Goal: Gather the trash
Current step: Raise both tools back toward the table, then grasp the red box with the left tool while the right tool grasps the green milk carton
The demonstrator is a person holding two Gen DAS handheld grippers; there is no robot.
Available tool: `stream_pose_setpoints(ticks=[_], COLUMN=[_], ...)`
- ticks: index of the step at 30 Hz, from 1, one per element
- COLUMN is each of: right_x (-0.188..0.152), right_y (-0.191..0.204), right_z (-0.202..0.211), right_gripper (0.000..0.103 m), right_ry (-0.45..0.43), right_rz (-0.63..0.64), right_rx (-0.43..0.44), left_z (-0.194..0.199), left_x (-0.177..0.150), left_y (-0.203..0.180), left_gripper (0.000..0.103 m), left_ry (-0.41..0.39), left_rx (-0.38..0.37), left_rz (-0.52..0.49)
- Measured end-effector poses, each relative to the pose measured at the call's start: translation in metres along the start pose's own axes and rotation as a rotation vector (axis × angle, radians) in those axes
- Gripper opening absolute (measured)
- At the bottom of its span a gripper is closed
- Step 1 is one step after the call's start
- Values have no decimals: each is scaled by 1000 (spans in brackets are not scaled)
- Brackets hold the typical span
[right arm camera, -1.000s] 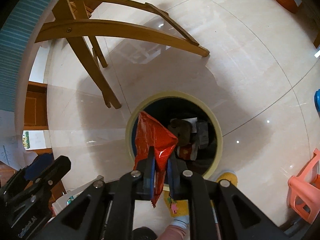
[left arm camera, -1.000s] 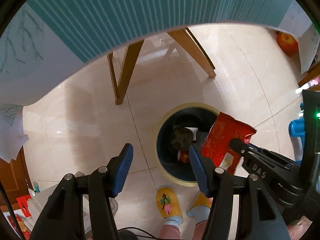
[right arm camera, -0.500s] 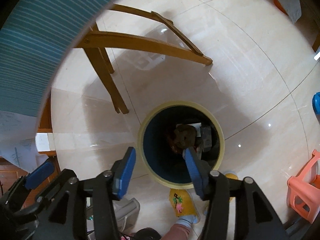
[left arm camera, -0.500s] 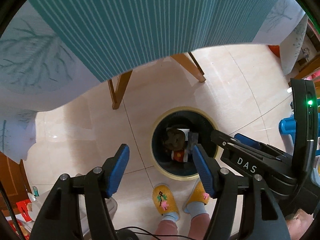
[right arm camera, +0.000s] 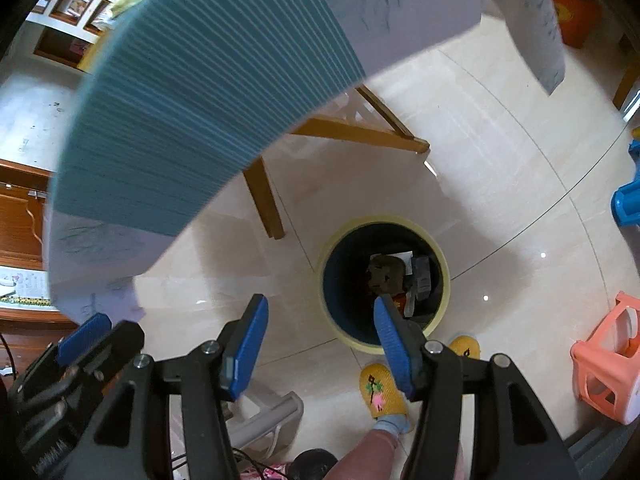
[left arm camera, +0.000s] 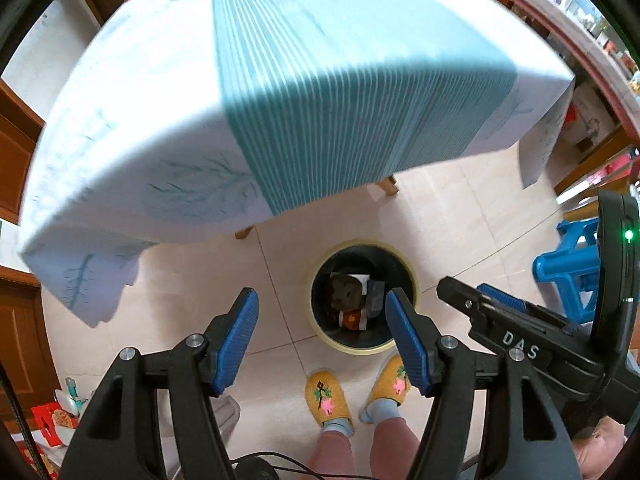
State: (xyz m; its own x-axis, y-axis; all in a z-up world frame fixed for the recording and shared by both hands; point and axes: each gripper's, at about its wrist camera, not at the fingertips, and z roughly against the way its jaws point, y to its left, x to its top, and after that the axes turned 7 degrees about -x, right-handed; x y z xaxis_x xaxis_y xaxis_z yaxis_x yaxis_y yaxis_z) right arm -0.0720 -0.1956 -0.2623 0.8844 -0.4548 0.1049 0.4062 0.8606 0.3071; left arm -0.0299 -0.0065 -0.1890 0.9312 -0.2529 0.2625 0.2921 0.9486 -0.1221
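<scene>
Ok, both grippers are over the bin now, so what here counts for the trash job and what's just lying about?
Job:
- trash bin, wrappers and scraps inside
- left gripper, open, empty
- right gripper, open, empty

Lying about:
- tablecloth
- wooden table legs
- blue stool
- pink stool
- yellow slippers

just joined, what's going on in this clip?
A person stands over a round trash bin on the tile floor, holding a gripper in each hand. Both the left gripper and the right gripper are open and hold nothing. The bin holds several pieces of trash, among them a red-and-white wrapper. A table with a teal striped cloth lies beyond the bin. Whether any trash lies on it cannot be seen.
</scene>
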Motion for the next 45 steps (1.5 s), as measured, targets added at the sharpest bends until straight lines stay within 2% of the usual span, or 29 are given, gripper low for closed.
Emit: stream_pose_setpoints(ticks=[5, 12, 22, 26, 31, 36, 41, 45], right_x=[-8, -16, -21, -8, 12, 34, 71, 120], right_y=[15, 41, 66, 79, 90, 96, 98, 94], right_z=[52, 118, 190, 210, 223, 222, 210, 196], right_gripper=[55, 55, 55, 55, 55, 55, 55, 55], right_ry=[-28, -92, -190, -255, -302, -310, -302, -288], right_rz=[17, 67, 79, 103, 127, 140, 159, 178], right_rx=[15, 28, 22, -1, -10, -1, 9, 23], left_z=[48, 115, 172, 186, 192, 184, 163, 138], left_x=[7, 20, 47, 62, 83, 110, 146, 188], left_y=[2, 4, 17, 23, 26, 28, 22, 9], left_gripper=[64, 64, 64, 64, 65, 65, 65, 65], left_ry=[-31, -116, -227, -277, -314, -320, -313, -294], left_rx=[-20, -60, -165, -185, -188, -179, -160, -130], left_rz=[-24, -60, -29, -11, -12, 3, 23, 41])
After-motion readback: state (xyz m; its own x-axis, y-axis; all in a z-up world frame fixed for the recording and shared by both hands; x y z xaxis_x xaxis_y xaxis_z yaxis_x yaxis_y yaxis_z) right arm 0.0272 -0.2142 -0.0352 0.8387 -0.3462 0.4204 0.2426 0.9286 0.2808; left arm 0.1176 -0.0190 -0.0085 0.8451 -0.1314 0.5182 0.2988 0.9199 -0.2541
